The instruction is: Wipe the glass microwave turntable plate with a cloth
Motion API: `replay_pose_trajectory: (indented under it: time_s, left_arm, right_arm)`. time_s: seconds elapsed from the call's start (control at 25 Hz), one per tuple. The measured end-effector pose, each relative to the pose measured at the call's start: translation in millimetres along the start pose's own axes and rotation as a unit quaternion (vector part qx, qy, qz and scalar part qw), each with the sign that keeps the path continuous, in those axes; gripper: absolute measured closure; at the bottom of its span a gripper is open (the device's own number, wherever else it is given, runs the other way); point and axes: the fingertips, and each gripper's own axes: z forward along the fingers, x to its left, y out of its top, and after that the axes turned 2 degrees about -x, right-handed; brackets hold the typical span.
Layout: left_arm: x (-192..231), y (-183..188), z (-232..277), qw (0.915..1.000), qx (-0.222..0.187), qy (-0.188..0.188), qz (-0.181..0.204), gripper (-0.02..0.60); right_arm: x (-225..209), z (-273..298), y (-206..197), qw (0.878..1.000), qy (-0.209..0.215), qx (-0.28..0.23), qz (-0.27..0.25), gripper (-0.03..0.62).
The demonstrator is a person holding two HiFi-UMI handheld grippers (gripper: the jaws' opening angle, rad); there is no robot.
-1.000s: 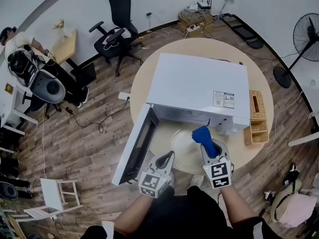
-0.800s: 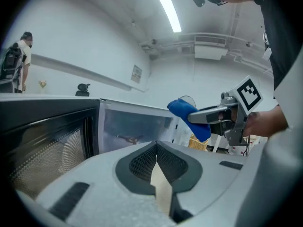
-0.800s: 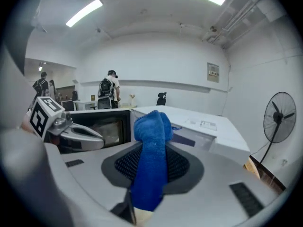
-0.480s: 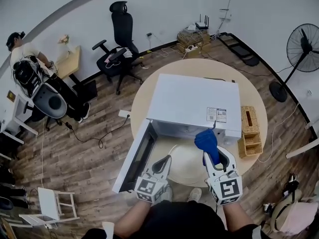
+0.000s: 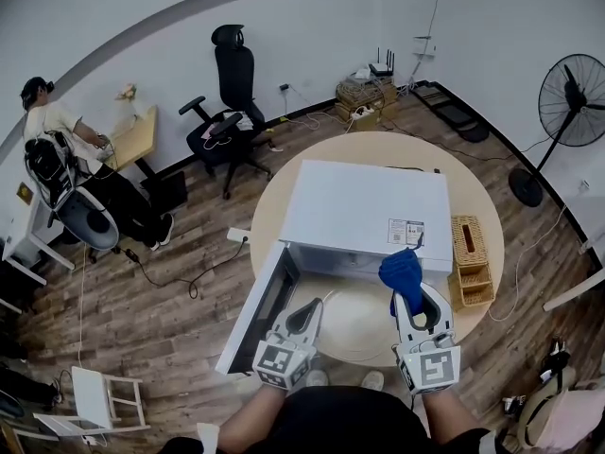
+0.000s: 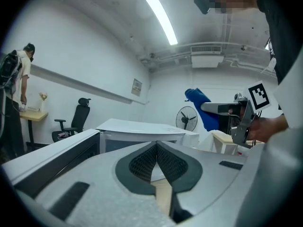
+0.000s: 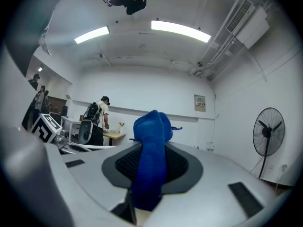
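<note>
My right tongs (image 5: 413, 299) are pinching the blue cloth (image 5: 401, 270). The cloth sticks out past their tips. My left tongs (image 5: 308, 308) are pressed together with nothing in them. The glass plate (image 5: 352, 322) lies flat on the round bench (image 5: 378, 145), just in front of the white microwave (image 5: 364, 206). My right tongs are over the plate. The microwave door (image 5: 257, 303) stands open, just beside my left tongs.

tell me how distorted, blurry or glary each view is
Head view: strong fisheye, the foot of the wall bows into an arc, evenly lit, sharp. Left gripper view: dark round vignette, a ceiling tube light glares, near jaws soft. Right gripper view: same vignette, blue cloth fairly sharp.
</note>
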Motion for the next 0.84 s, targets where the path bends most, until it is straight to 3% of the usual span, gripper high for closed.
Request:
replay_pose_trajectory:
  time_s: [0.84]
  left_arm:
    - [-0.1, 3.6, -2.4, 1.0000, -0.001, -0.004, 0.003, 0.575]
  right_arm:
    - [3.7, 2.4, -6.4, 1.000, -0.005, 0.013, -0.001, 0.493]
